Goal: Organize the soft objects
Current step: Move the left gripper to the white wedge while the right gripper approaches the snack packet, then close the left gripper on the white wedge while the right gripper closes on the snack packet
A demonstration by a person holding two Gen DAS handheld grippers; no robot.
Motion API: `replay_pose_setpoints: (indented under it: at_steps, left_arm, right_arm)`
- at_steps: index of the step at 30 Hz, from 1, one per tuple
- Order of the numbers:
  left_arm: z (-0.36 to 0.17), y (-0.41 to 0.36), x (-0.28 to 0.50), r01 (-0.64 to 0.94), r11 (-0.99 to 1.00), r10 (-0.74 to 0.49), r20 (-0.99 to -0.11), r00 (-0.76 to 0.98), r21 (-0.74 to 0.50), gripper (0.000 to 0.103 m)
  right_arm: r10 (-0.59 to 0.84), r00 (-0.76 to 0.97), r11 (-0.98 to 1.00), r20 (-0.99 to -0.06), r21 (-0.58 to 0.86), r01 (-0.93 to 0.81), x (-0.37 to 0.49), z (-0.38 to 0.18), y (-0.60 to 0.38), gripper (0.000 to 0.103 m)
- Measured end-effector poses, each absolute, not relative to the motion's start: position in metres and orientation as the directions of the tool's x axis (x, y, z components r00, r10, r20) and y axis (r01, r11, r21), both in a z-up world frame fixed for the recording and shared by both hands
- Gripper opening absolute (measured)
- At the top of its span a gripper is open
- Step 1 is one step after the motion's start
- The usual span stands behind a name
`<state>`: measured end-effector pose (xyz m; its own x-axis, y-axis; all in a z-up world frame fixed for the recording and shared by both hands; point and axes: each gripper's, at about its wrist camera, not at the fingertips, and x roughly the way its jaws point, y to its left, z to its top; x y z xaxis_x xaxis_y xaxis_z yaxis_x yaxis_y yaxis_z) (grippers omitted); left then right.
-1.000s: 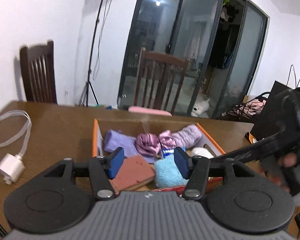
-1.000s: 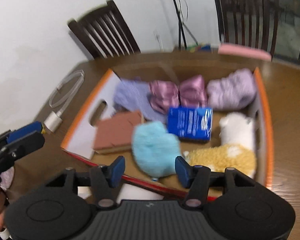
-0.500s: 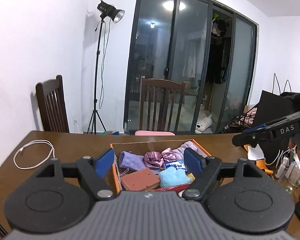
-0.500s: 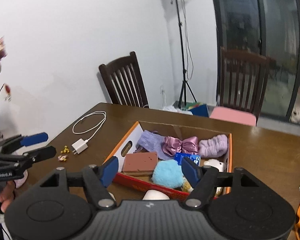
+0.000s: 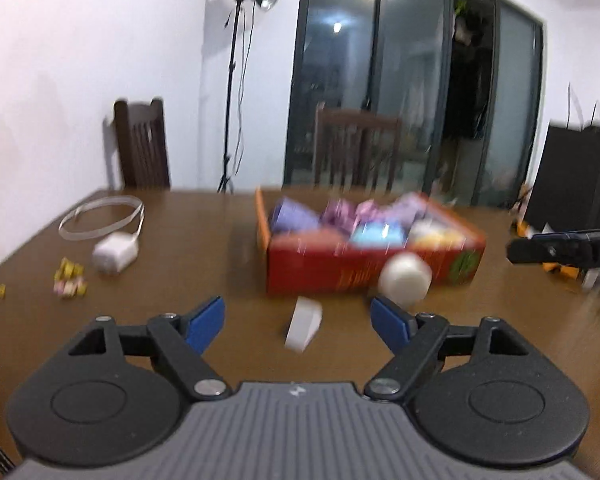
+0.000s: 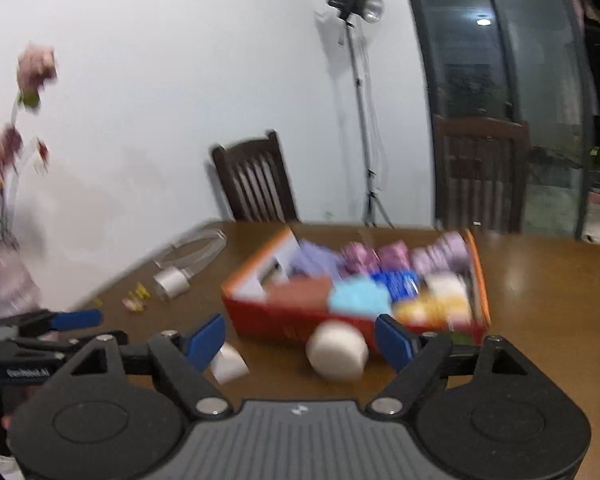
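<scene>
In the left wrist view we see the left gripper [image 5: 298, 320] low in the frame, its two blue pads standing wide apart with nothing held between them – the jaws have just been opening. Seen in the gap between the pads, farther off, a small white block [image 5: 304, 328] stands on the brown table [image 5: 180, 240]. A white ball [image 5: 406, 278] rests a little higher and to the right, just in front of the red box [image 5: 364, 268], which sits in the middle of the frame. The box is filled with soft objects [image 5: 352, 220] in purple, pink, light blue and yellow; the blur does not let us tell each one apart. At the left of the frame lie a white charger [image 5: 114, 254] with its looped cable, and some small yellow pieces [image 5: 70, 280].

In the right wrist view the right gripper [image 6: 300, 340] is also spread open and holds nothing, its jaws having just been opening too. The white ball appears between its pads, but it lies farther off on the table, close to the front wall of the red box. The left gripper shows at the left edge of this frame – a blue pad and black arm, with a hand partly visible below it.
</scene>
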<state>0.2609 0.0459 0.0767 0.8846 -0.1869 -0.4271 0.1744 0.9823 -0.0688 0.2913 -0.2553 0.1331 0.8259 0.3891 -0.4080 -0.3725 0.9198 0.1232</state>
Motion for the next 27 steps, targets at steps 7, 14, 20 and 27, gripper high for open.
replay_pose_setpoints:
  at_steps: [7,14,20,27]
  left_arm:
    - [0.042,0.039,0.296,0.176,0.984,-0.157,-0.48,0.863,-0.006,0.072]
    - [0.02,0.026,0.342,0.223,0.975,-0.182,-0.524,0.832,0.015,0.062]
    - [0.006,0.02,0.373,0.248,0.969,-0.198,-0.568,0.799,0.012,0.03]
    - [0.007,0.026,0.377,0.26,0.964,-0.248,-0.581,0.776,-0.064,0.02]
  right_arm:
    - [0.293,0.804,0.953,-0.517,0.086,-0.292,0.287,0.063,-0.258,0.064]
    - [0.265,0.784,0.963,-0.562,0.109,-0.248,0.298,0.039,-0.267,0.046]
    - [0.266,0.776,0.964,-0.572,0.137,-0.229,0.307,0.032,-0.28,0.015]
    - [0.254,0.784,0.965,-0.567,0.091,-0.246,0.313,0.032,-0.276,0.014]
